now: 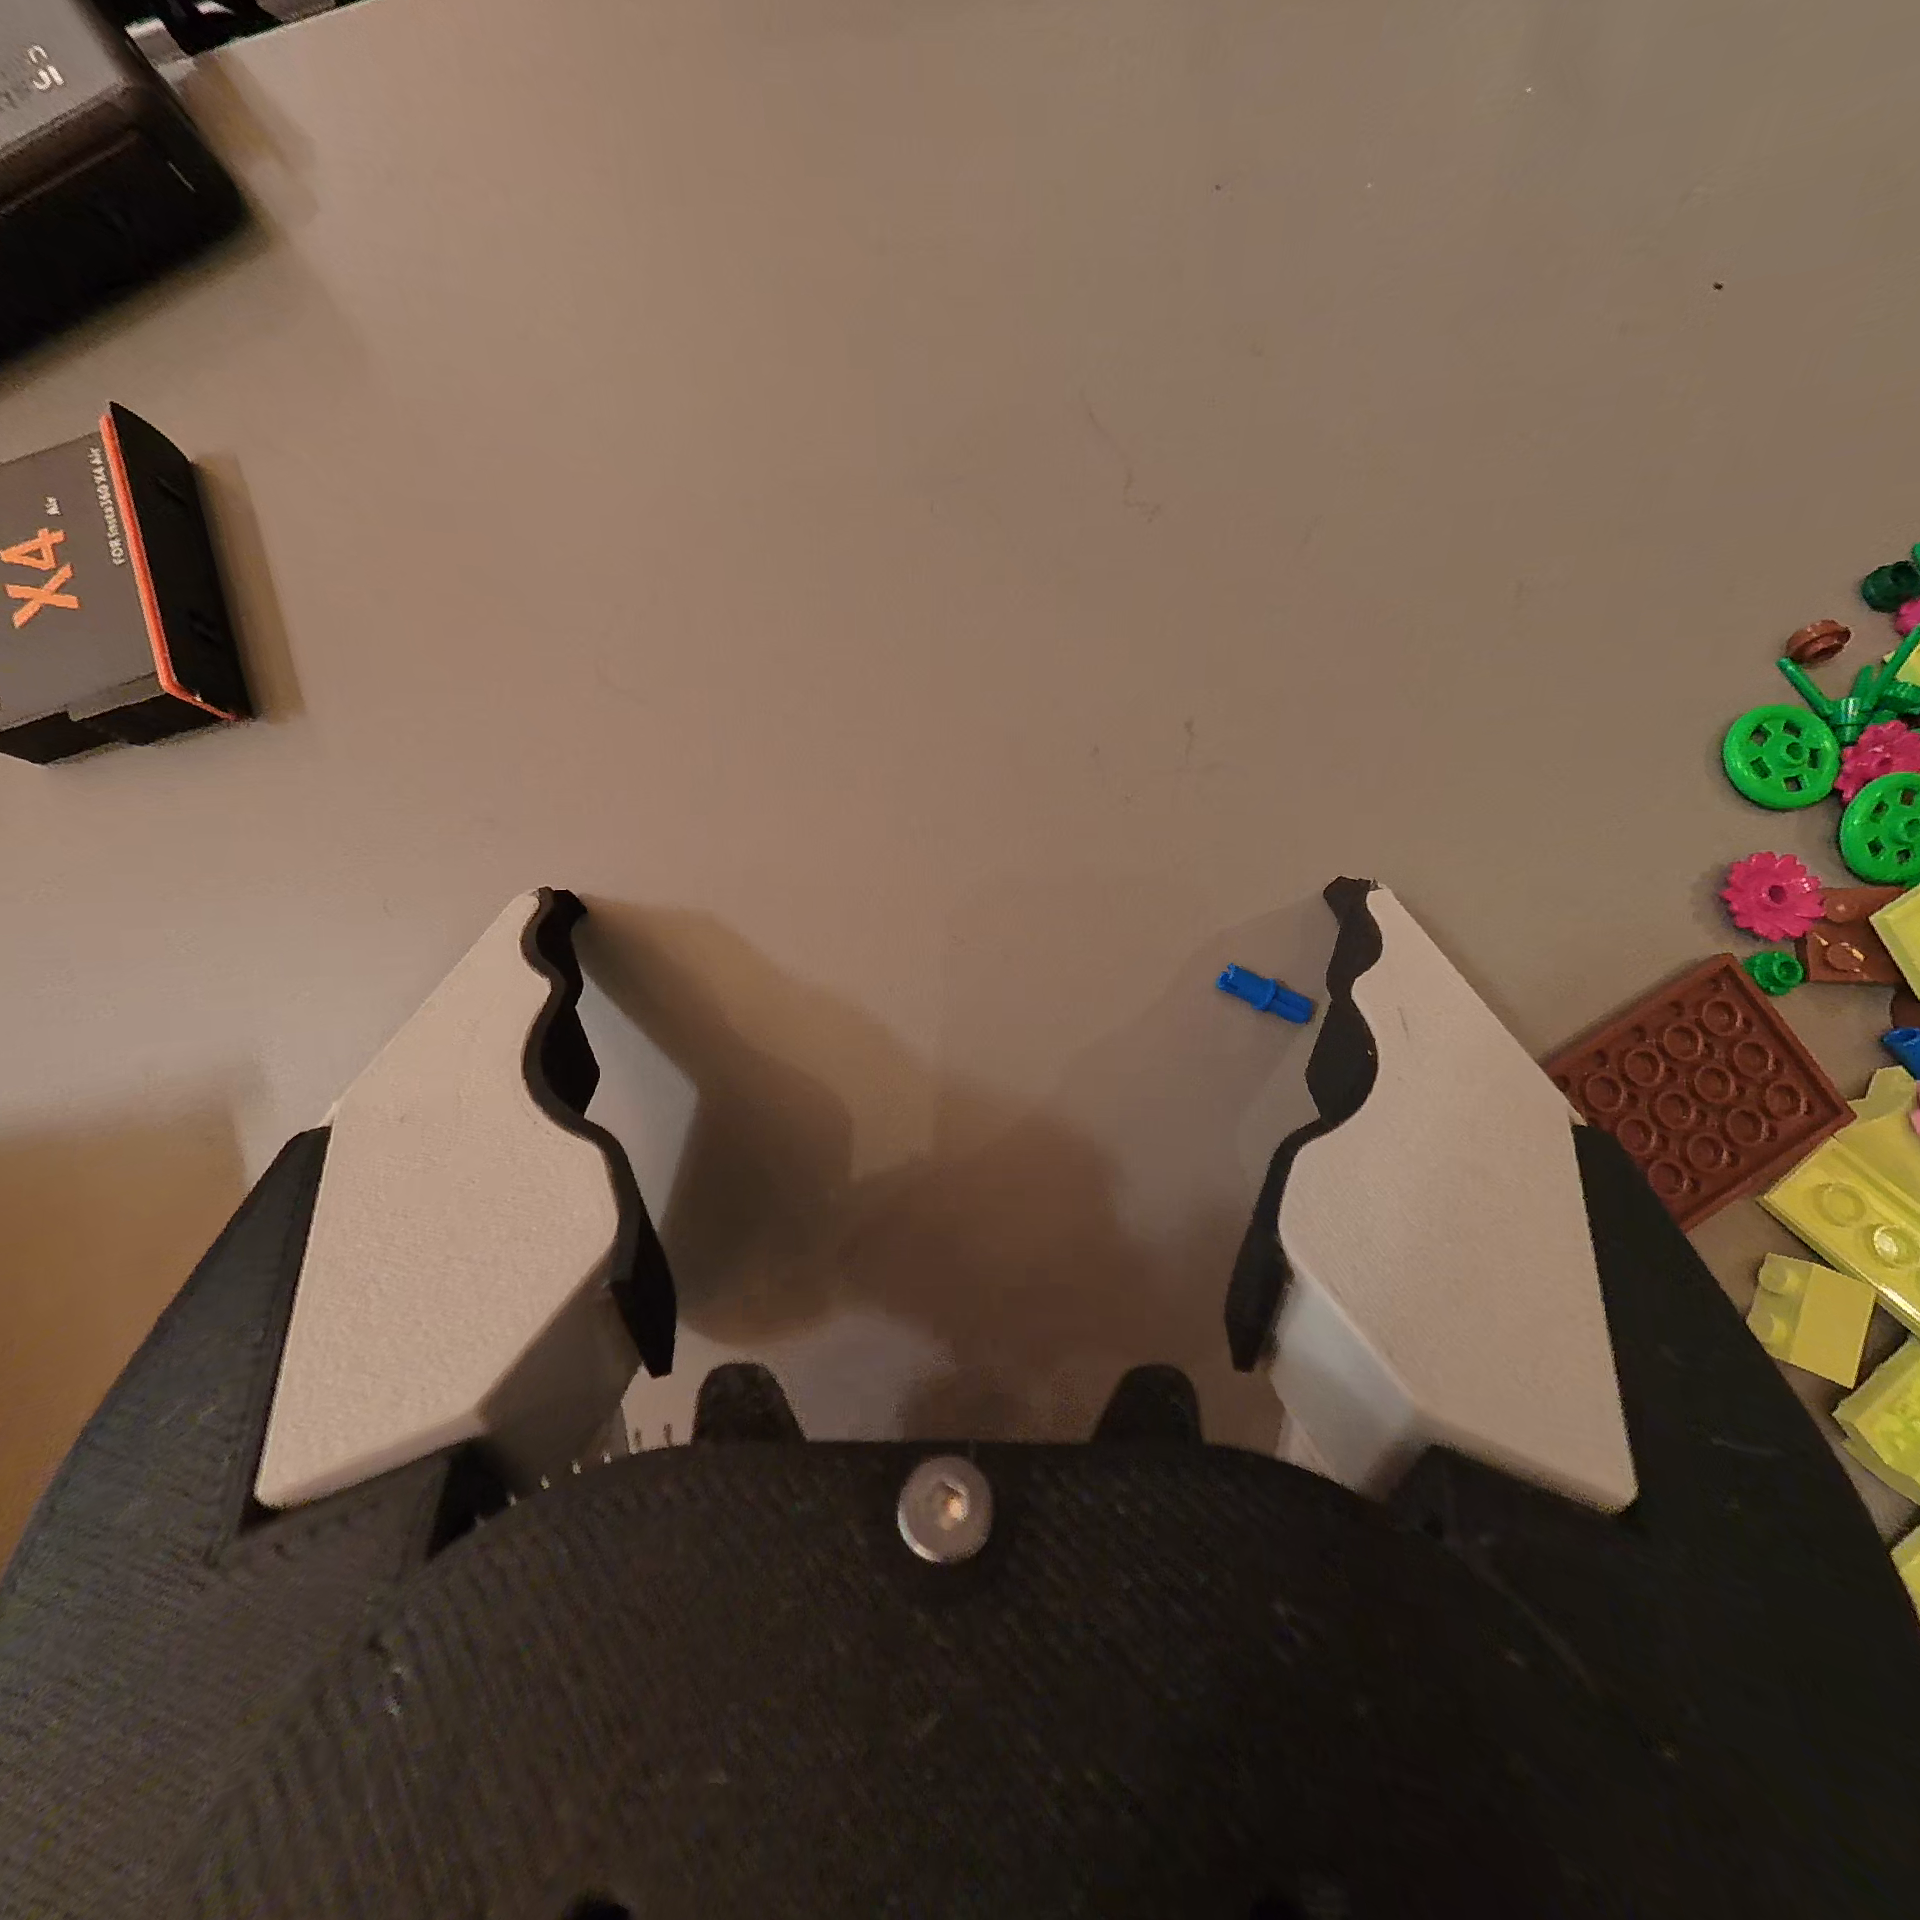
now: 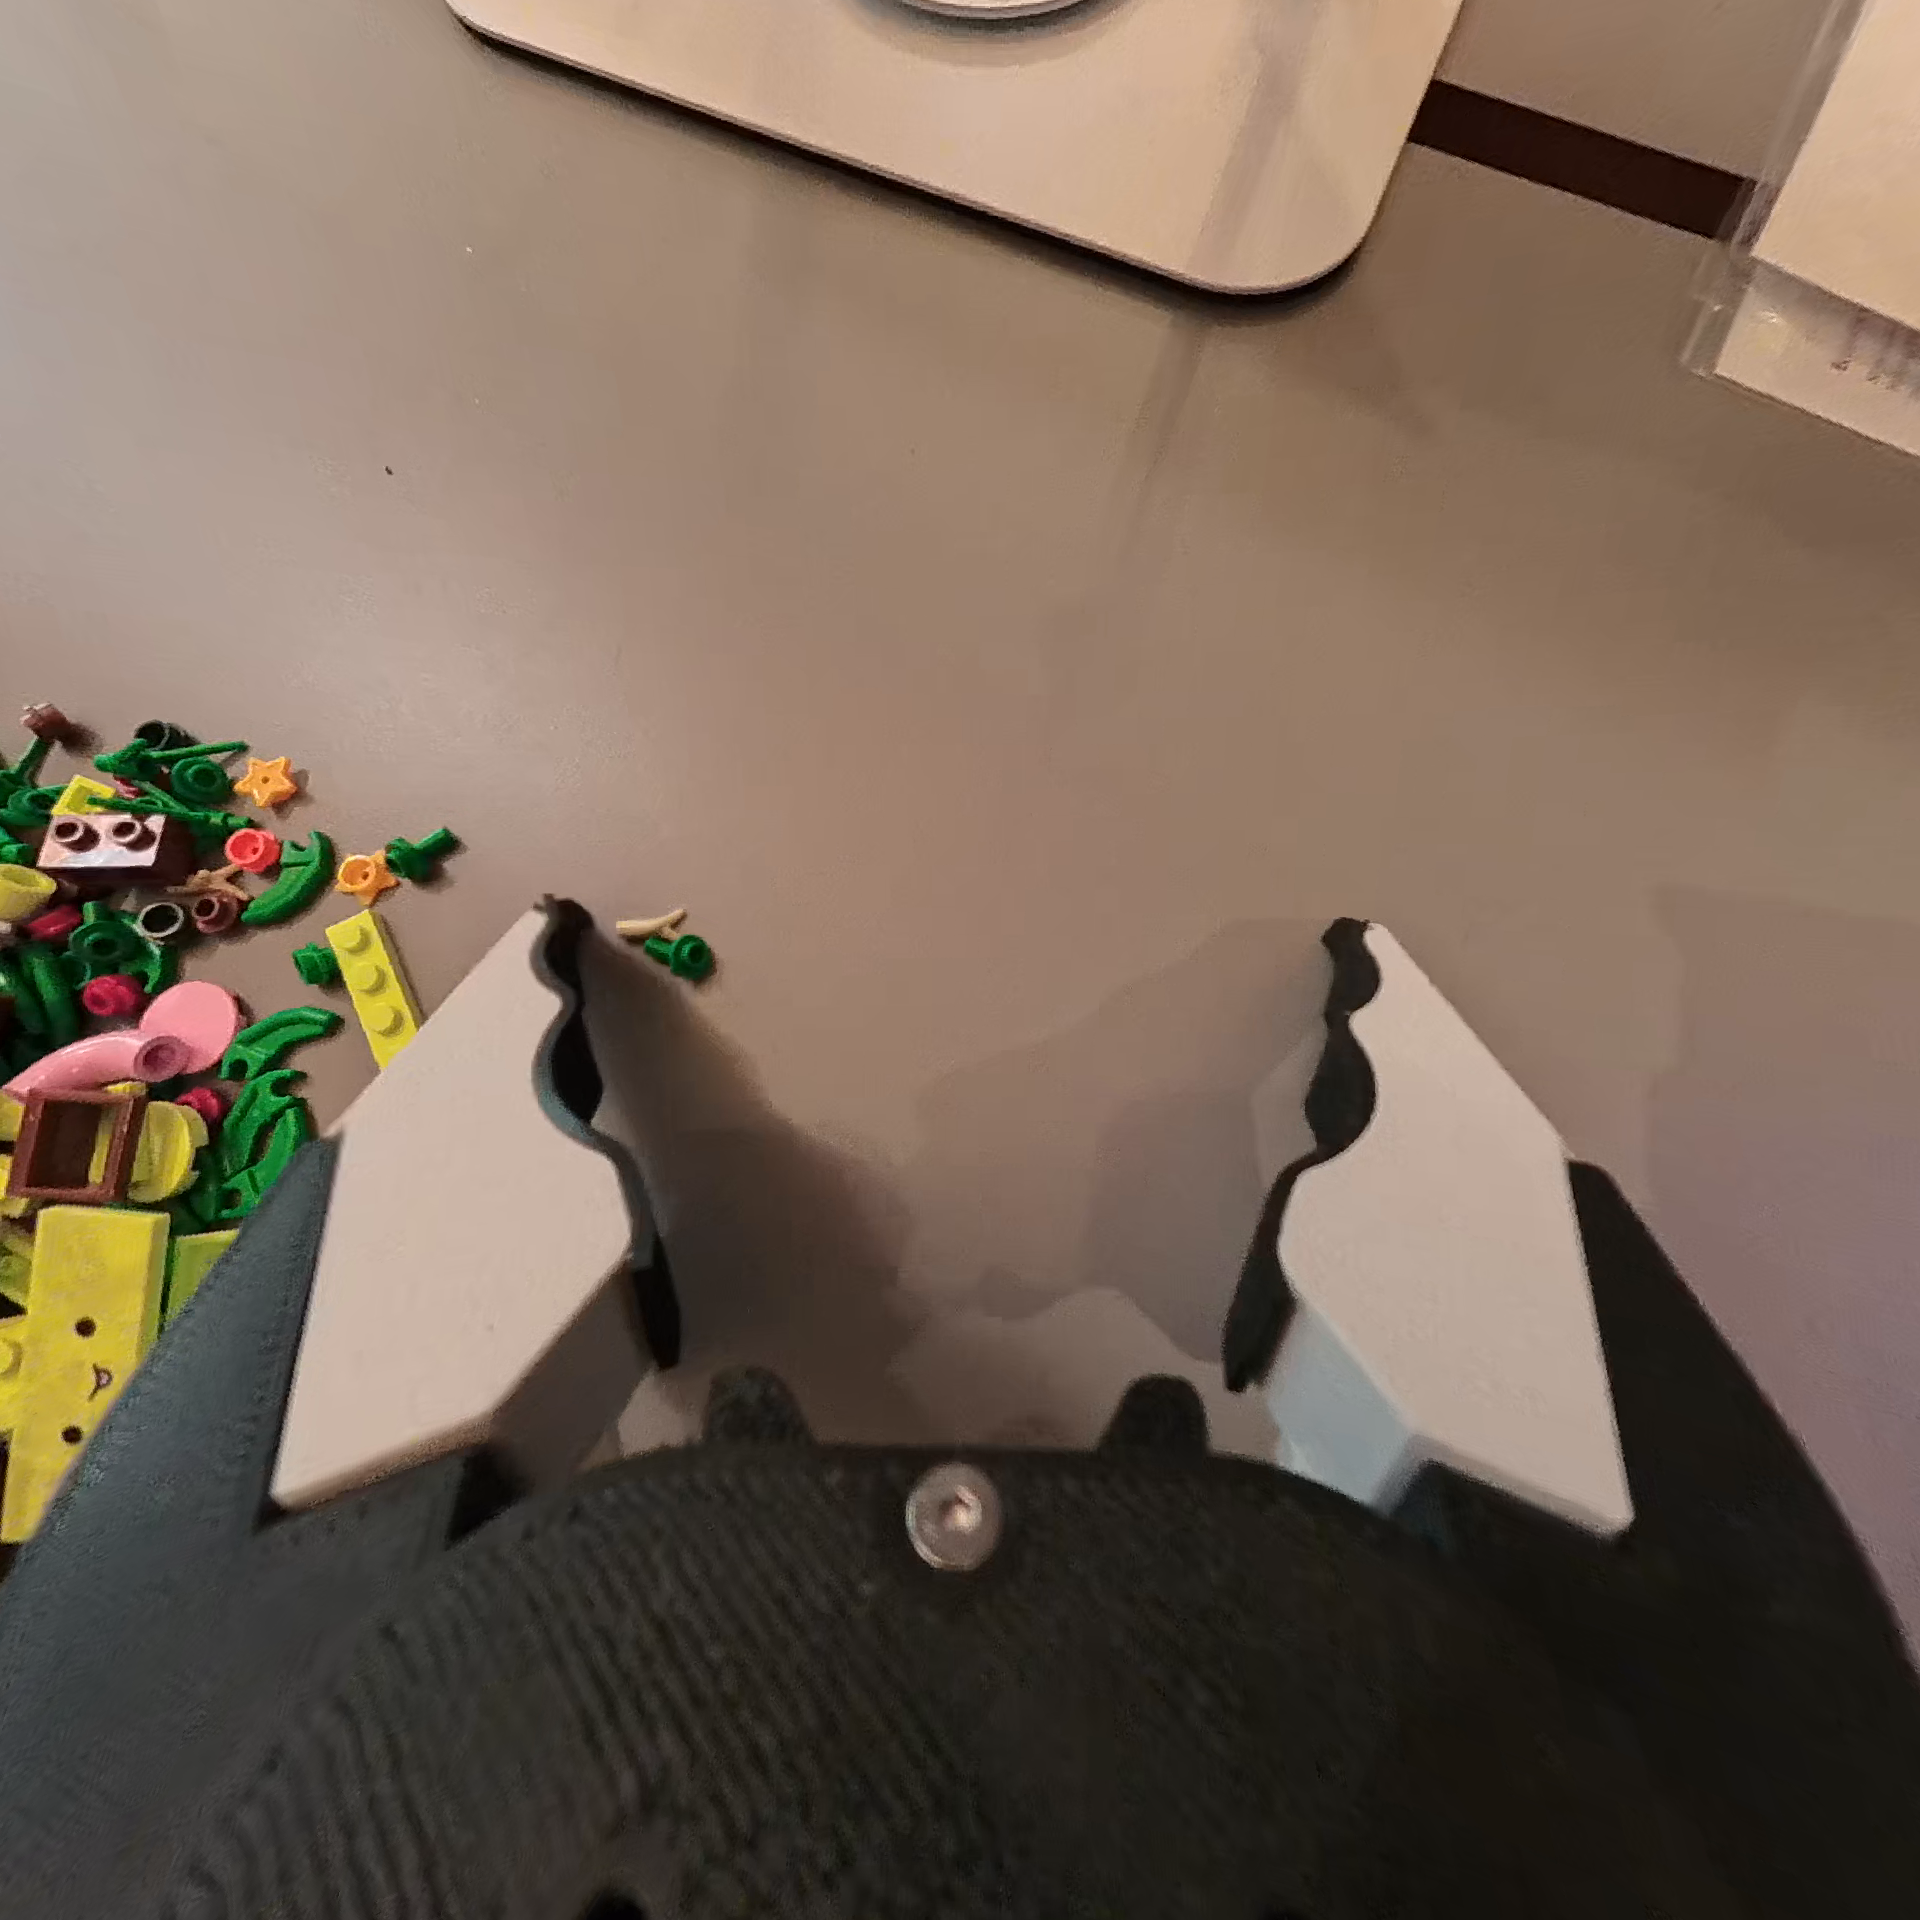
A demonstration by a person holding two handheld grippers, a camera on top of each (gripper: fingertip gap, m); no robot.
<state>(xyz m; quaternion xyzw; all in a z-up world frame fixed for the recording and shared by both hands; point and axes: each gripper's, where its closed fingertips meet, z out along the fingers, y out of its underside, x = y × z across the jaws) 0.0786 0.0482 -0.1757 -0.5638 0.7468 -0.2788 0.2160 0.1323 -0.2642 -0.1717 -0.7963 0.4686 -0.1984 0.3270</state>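
Observation:
My left gripper (image 1: 956, 894) is open and empty over the grey table (image 1: 935, 416). A small blue pin (image 1: 1264, 992) lies on the table just inside its right finger (image 1: 1455, 1143). A pile of toy bricks lies to its right: a brown studded plate (image 1: 1704, 1091), green wheels (image 1: 1779, 756), a magenta flower (image 1: 1775, 894) and lime pieces (image 1: 1860, 1226). My right gripper (image 2: 961, 925) is open and empty over the table. A small green piece (image 2: 681, 951) and a tan twig (image 2: 649, 923) lie by its left fingertip. A brick pile with a lime strip (image 2: 374, 987) and a pink piece (image 2: 177, 1029) lies to its left.
Two black boxes, one with orange trim (image 1: 114, 592) and one at the top corner (image 1: 94, 156), lie at the far left of the left wrist view. A pale rounded base plate (image 2: 987, 135) and a clear stand holding a card (image 2: 1829, 270) stand at the back of the right wrist view. The magenta flower (image 1: 1775, 894) lies around 6 cm away from my left fingertips.

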